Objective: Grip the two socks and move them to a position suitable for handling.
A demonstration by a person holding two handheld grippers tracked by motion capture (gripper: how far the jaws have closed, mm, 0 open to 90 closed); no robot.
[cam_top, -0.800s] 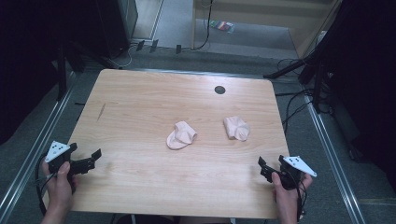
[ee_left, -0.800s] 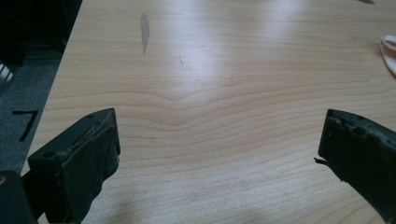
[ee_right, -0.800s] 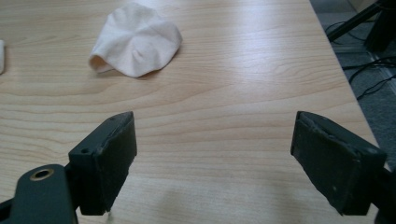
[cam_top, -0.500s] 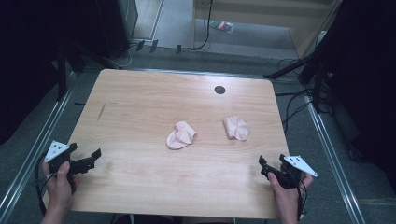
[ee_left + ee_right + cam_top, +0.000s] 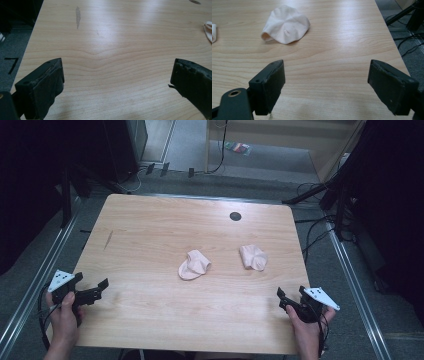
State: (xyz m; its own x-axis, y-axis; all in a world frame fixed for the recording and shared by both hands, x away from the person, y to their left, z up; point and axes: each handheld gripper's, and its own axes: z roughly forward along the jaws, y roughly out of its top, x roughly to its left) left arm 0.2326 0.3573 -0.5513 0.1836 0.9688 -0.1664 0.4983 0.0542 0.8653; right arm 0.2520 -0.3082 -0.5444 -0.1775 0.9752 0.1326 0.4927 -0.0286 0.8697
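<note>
Bare table point(image 5: 150, 235) lies ahead of both grippers. Two crumpled pink socks, the left sock point(image 5: 194, 264) and the right sock point(image 5: 253, 257), sit mid-table, well apart, with open wood between them.

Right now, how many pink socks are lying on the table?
2. One pink sock lies near the middle of the table; the other pink sock lies to its right, apart from it. Neither is touched by a gripper.

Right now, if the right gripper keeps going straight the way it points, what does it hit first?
Probably bare table. The right gripper is open, and the sock lies ahead but left of its line, so it likely passes beside it; depth is hard to judge.
</note>
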